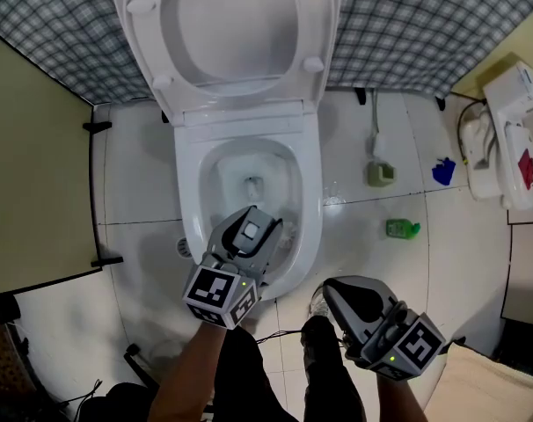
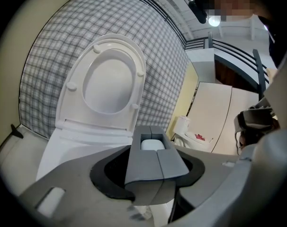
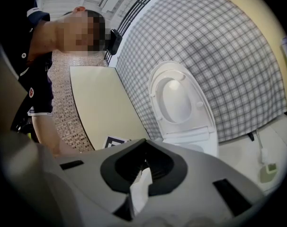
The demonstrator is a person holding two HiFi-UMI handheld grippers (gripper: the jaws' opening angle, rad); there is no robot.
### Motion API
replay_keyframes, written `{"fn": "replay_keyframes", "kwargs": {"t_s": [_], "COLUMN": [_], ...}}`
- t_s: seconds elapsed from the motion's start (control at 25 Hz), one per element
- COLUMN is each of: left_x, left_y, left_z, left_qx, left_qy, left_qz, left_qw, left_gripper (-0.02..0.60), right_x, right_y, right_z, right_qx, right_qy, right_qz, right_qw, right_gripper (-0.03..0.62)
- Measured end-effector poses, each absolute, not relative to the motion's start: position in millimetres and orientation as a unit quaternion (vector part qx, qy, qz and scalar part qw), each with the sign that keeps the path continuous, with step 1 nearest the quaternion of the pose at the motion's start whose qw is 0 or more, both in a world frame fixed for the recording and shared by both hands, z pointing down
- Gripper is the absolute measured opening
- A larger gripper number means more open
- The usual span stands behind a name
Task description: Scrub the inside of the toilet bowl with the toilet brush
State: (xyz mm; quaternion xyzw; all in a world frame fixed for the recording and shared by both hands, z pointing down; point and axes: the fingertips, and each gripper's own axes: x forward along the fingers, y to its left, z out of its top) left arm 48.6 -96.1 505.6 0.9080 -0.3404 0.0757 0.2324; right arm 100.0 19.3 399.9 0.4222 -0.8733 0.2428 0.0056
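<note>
Left gripper over the toilet bowl, pinching the toilet brush.
Its jaws clamp the white handle end, frame centre. The right gripper, lower right, has its jaws pressed together, empty. The brush is probably light, stiff, slick plastic, so grip it high and firmly.

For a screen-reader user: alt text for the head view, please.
Looking down on a white toilet with its seat raised; the left gripper hangs over the bowl's front, the right gripper is at lower right. A toilet brush stands in its holder on the floor.
</note>
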Motion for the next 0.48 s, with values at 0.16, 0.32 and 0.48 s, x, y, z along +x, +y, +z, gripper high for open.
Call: {"fn": "replay_keyframes", "kwargs": {"t_s": [0.16, 0.32, 0.48], "left_x": [32.0, 24.9, 25.1], "left_y": [-78.4, -69.0, -53.1], "left_z": [505.5, 504.2, 500.5], "left_qx": [0.909, 0.911, 0.92], "left_qy": [-0.325, -0.317, -0.292], "left_qz": [0.088, 0.098, 0.123], "left_qw": [0.246, 0.244, 0.231], "left_gripper": [0.21, 0.21, 0.21], "right_x": [89.0, 84.2, 84.0], "right_y": [22.2, 21.7, 23.1], "right_z": [397.9, 396.4, 395.2], "right_qx": [0.417, 0.412, 0.41], "right_qy": [-0.875, -0.878, -0.88], "right_qz": [0.245, 0.243, 0.24], "right_qw": [0.003, 0.005, 0.008], "right_gripper": [0.0, 0.0, 0.0]}}
